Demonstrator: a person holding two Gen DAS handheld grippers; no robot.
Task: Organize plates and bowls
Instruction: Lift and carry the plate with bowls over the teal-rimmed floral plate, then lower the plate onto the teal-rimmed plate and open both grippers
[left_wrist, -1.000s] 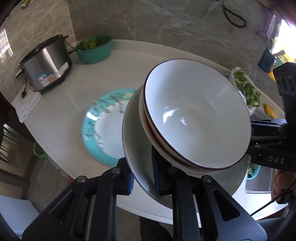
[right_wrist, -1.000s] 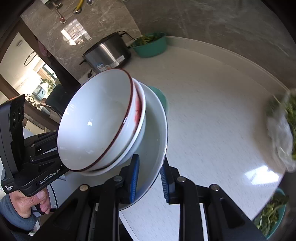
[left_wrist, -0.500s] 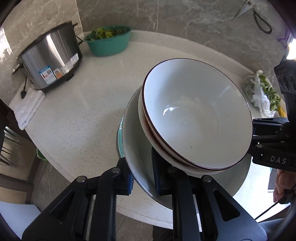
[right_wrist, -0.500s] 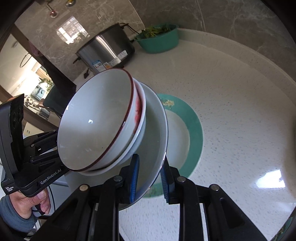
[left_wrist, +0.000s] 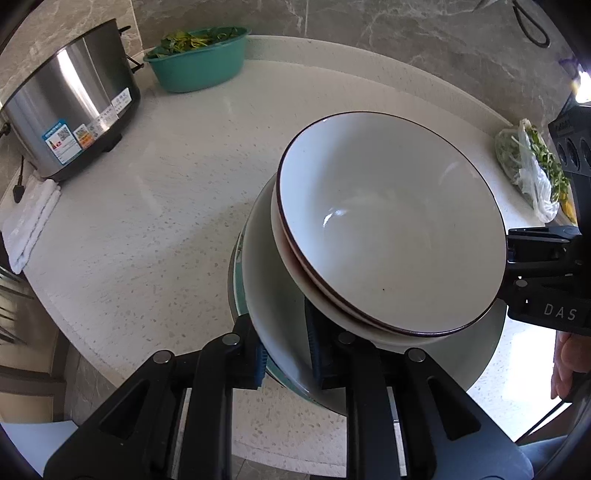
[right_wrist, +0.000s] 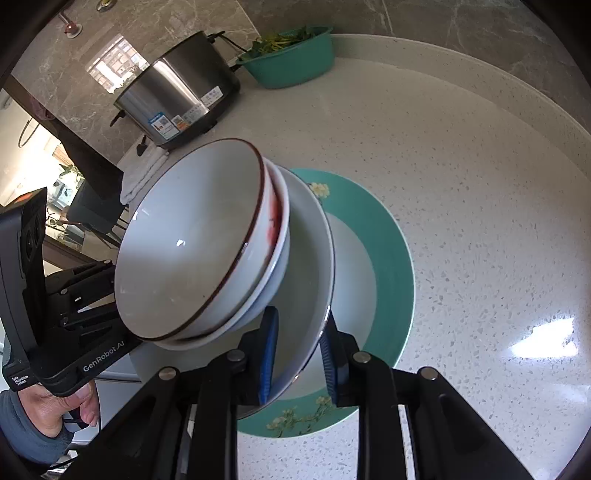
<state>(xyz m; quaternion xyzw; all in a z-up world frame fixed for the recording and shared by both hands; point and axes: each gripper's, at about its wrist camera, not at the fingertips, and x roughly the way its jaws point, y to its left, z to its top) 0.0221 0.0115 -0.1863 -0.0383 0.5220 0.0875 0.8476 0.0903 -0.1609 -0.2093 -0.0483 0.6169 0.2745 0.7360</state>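
A white deep plate (left_wrist: 273, 295) (right_wrist: 314, 258) carries two nested bowls. The upper bowl (left_wrist: 388, 229) (right_wrist: 192, 240) has a brown rim, and the lower bowl (right_wrist: 279, 236) shows red marks. My left gripper (left_wrist: 286, 354) clamps the plate's near rim between its blue pads, and its jaws are opening slightly. At the opposite rim, my right gripper (right_wrist: 297, 356) is shut on the same plate. The stack sits tilted, low over a teal-rimmed floral plate (right_wrist: 391, 266) on the counter. In the left wrist view only a teal sliver (left_wrist: 236, 273) of that plate shows. I cannot tell whether the two plates touch.
A steel cooker (left_wrist: 70, 122) and a teal basin of greens (left_wrist: 199, 66) stand at the back of the white speckled counter (left_wrist: 147, 221). A folded white towel (left_wrist: 29, 225) lies at the left edge. A plastic bag of greens (left_wrist: 532, 170) lies at the right.
Both grippers have carried the stack down and across, and it now sits over the teal plate. In the left view the stack now hides almost all of that plate.
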